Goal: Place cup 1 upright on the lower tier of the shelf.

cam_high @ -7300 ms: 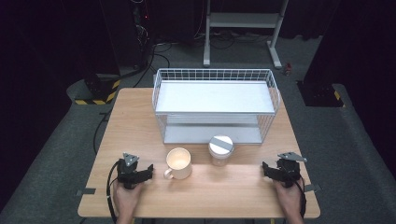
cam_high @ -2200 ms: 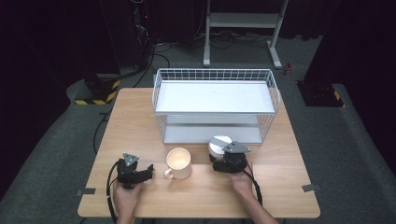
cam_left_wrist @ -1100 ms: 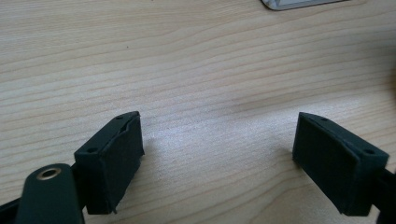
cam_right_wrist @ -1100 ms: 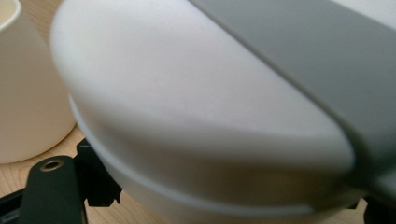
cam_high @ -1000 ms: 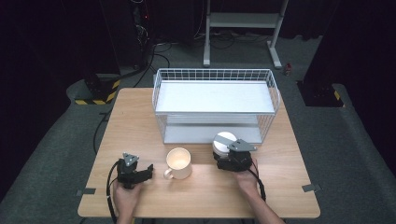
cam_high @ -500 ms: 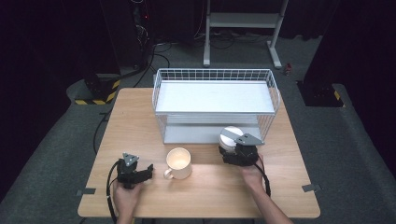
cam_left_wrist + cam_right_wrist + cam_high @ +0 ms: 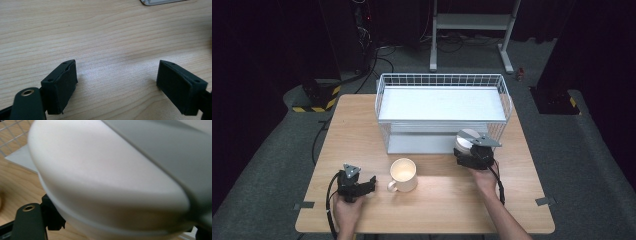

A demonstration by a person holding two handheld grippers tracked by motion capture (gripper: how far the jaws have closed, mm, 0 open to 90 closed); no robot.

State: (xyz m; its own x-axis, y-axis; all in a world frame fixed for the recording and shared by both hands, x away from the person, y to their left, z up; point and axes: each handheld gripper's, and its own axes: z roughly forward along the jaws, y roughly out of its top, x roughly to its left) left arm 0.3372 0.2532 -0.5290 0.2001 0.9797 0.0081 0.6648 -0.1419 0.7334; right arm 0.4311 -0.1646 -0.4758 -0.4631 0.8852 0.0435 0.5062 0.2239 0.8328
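A white round container with a grey lid sits between the jaws of my right gripper, which is shut on it just in front of the wire rack's right end. In the right gripper view the container is close and tilted, and it hides most of my right gripper. A cream mug stands on the table, handle to the left. My left gripper rests left of the mug near the front edge. Its jaws stand open over bare wood, as the left gripper view shows.
A white wire rack with two shelves fills the far half of the wooden table. Its mesh and lower shelf lie close to the held container. Dark floor, cables and a metal stand surround the table.
My right gripper has carried the container to the right and a little farther from me, along the rack's front. The left gripper and the mug have not moved.
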